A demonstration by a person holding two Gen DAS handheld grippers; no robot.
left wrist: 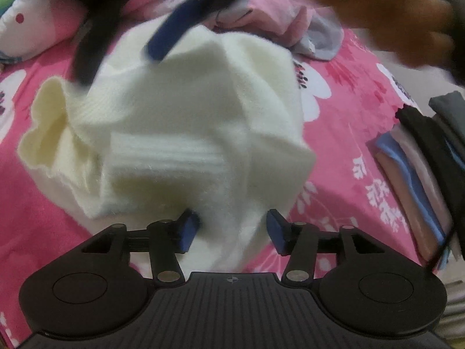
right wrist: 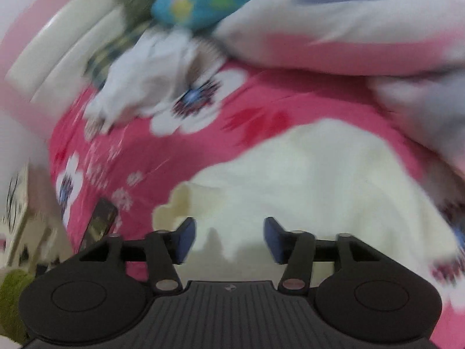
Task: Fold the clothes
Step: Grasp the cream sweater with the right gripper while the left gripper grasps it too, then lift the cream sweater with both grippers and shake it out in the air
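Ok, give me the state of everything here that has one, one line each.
Cream sweater: partly folded, bunched, lying on the pink floral bedsheet.
Left gripper: open, sweater edge between the fingers, not pinched.
Right gripper: open, empty, above the sweater.
Stack of clothes: folded, piled at the bed's edge.
Phone: lying flat on the sheet.
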